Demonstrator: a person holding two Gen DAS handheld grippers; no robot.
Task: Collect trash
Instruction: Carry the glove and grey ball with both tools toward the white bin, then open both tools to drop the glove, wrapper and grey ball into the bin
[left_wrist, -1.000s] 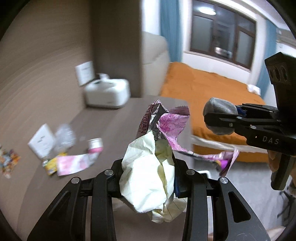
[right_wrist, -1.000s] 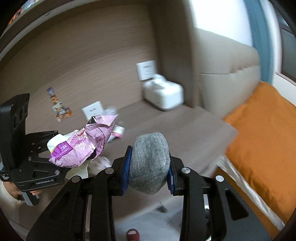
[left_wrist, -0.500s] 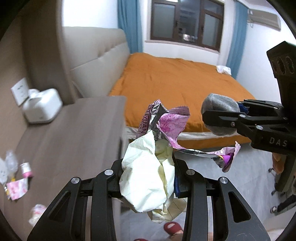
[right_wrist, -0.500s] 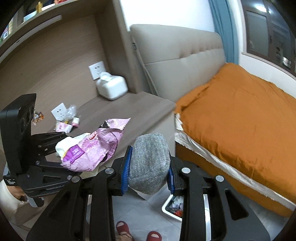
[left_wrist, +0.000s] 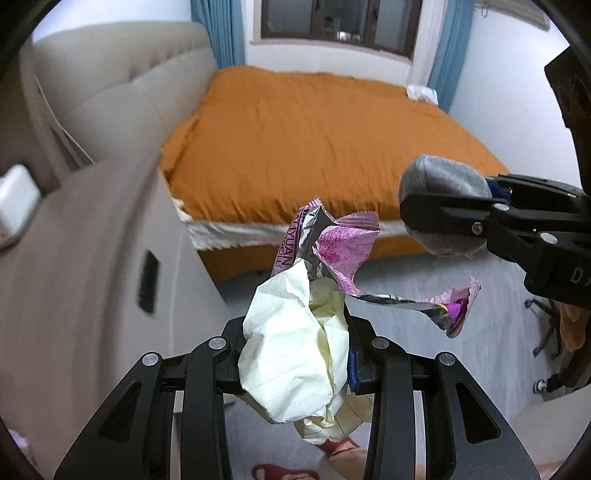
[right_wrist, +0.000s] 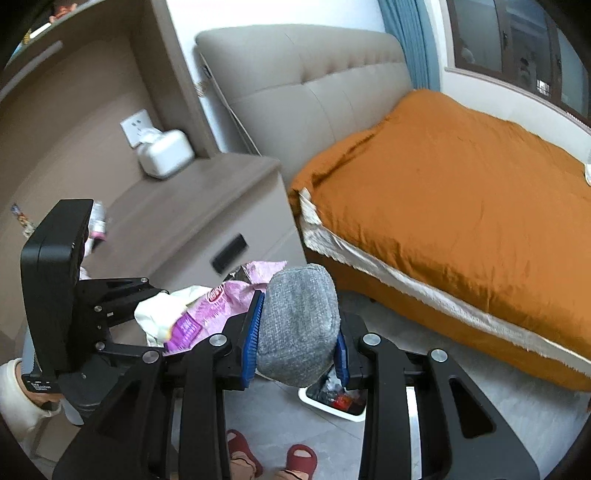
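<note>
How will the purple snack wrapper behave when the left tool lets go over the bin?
Purple snack wrapper looks thin, crinkled foil: probably light and floppy, its tail hanging unsupported. It may flutter or cling to the crumpled paper rather than drop straight.

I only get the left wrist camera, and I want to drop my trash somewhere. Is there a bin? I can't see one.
Observer: Yes. The right wrist view shows a white bin on the floor, partly hidden behind the grey fabric bundle clamped in the right gripper.
Operator: Is the bin empty?
Observer: No, dark and red rubbish lies inside it.
Operator: Is anything left on the shelf?
Observer: A small pink-and-white item, too blurred to name, sits on the bedside shelf, just past the left gripper that holds your crumpled paper.
</note>
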